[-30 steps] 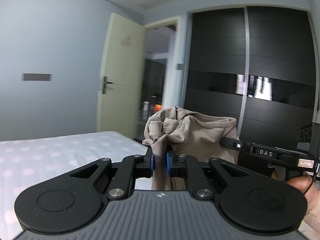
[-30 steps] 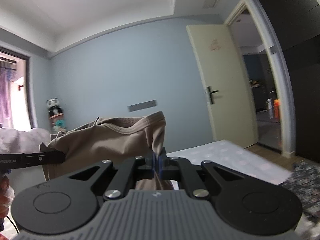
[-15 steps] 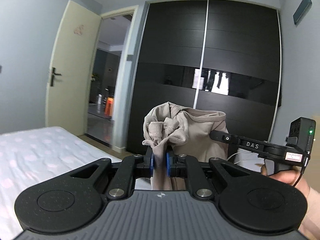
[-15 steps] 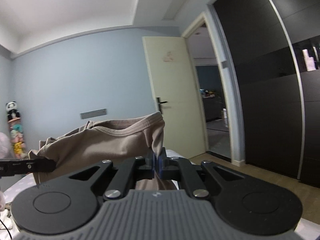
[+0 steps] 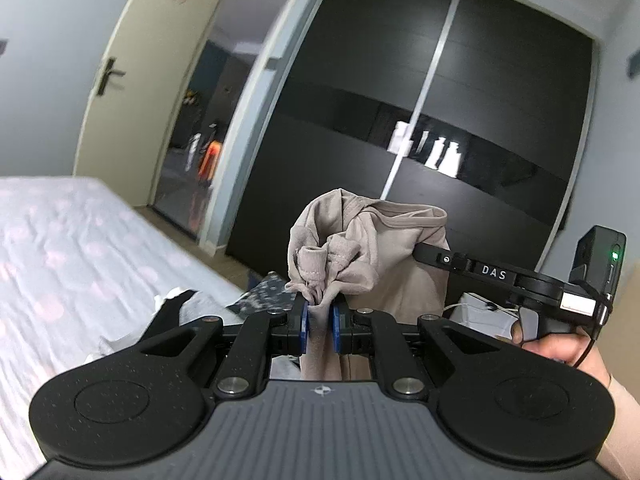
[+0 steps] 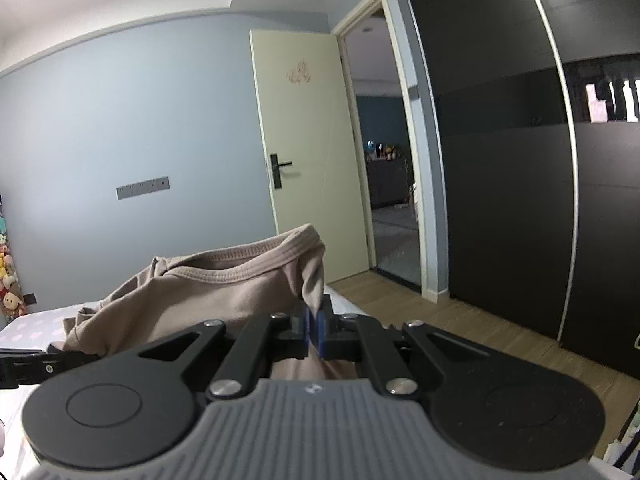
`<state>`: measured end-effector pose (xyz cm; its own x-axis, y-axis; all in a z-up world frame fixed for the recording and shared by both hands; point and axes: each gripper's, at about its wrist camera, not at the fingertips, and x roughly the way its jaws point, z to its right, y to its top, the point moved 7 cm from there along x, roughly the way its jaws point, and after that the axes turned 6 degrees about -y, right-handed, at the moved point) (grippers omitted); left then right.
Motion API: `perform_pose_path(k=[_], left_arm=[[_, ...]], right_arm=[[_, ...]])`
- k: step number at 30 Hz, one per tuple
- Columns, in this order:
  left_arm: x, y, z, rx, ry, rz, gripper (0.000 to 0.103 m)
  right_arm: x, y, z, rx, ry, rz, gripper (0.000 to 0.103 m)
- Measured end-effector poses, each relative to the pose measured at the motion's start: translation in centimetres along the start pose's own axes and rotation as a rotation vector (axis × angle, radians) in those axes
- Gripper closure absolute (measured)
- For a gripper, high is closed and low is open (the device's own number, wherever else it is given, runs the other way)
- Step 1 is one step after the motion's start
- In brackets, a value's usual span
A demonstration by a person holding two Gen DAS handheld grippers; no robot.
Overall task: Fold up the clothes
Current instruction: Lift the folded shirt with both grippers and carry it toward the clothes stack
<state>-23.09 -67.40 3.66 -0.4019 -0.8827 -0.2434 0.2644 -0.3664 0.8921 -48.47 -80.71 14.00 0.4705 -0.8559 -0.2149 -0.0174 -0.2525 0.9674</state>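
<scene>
A beige garment [image 5: 372,248] hangs in the air between both grippers. My left gripper [image 5: 319,322] is shut on a bunched fold of it, the cloth pinched between the blue pads. In the left wrist view the right gripper's black body [image 5: 496,274] shows at the right, held by a hand [image 5: 560,350], its tip hidden behind the cloth. My right gripper [image 6: 314,328] is shut on the beige garment [image 6: 224,296] near its ribbed neckline. The left gripper's black body [image 6: 24,362] shows at the left edge of the right wrist view.
A bed with a white, pink-dotted sheet [image 5: 72,256] lies below at the left, with dark and grey clothes [image 5: 256,300] on it. A black wardrobe [image 5: 440,128], an open cream door [image 6: 304,152] and wood floor [image 6: 460,320] lie beyond.
Both views have swung right, from the blue wall toward the doorway and wardrobe, and the left view has tilted. The garment stays pinched in both grippers.
</scene>
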Motion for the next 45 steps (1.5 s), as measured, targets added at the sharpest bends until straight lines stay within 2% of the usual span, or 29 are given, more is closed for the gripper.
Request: perform_pose_path(k=[10,16,21,29,31,33,34,36,38,39,42,45], left_arm=[[1.5,0.2,-7.2,-0.086,0.145,-0.049,0.094],[3.5,-0.9,-12.5,-0.191,0.183,-0.108,0.094],[4.6,-2.7,-16.3,-0.299,0.205,-0.152,0.094],[5.8,-5.5,-19.0,-0.328,0.234,-0.216,0.092],[5.8,-5.6,-19.2,-0.332,0.241,-0.221,0.09],[5.5,-5.4,-19.3,-0.321,0.261,-0.217,0.08],[5.0,-5.1,-19.3,-0.311,0.279,-0.21,0.079],[3.9,-4.5,-19.3,-0.294,0.313,-0.194,0.079],[2.7,-3.8,-19.2,-0.277,0.348,-0.178,0.079],[2.3,-3.5,-18.9,-0.266,0.35,-0.172,0.079],[1.3,-2.5,-17.7,-0.232,0.34,-0.157,0.079],[1.6,-2.1,-15.1,-0.182,0.28,-0.16,0.079]], right_arm=[[11.9,-1.9,-5.3,-0.065,0.073,-0.153,0.098],[18.4,-4.6,-7.1,-0.118,0.084,-0.285,0.098],[22.1,-6.9,-8.3,-0.14,0.104,-0.373,0.098],[25.2,-10.8,-8.8,-0.151,0.083,-0.494,0.098],[25.6,-11.1,-8.5,-0.126,0.078,-0.51,0.097],[25.9,-10.8,-8.1,-0.087,0.075,-0.518,0.095],[25.8,-10.5,-7.9,-0.059,0.074,-0.519,0.091],[24.9,-9.8,-7.1,-0.027,0.066,-0.505,0.09],[23.8,-9.1,-6.4,-0.001,0.056,-0.487,0.082],[23.2,-8.7,-6.0,0.013,0.051,-0.479,0.073],[21.6,-7.5,-4.8,0.052,0.036,-0.452,0.072],[19.4,-7.2,-4.4,0.038,0.043,-0.426,0.073]])
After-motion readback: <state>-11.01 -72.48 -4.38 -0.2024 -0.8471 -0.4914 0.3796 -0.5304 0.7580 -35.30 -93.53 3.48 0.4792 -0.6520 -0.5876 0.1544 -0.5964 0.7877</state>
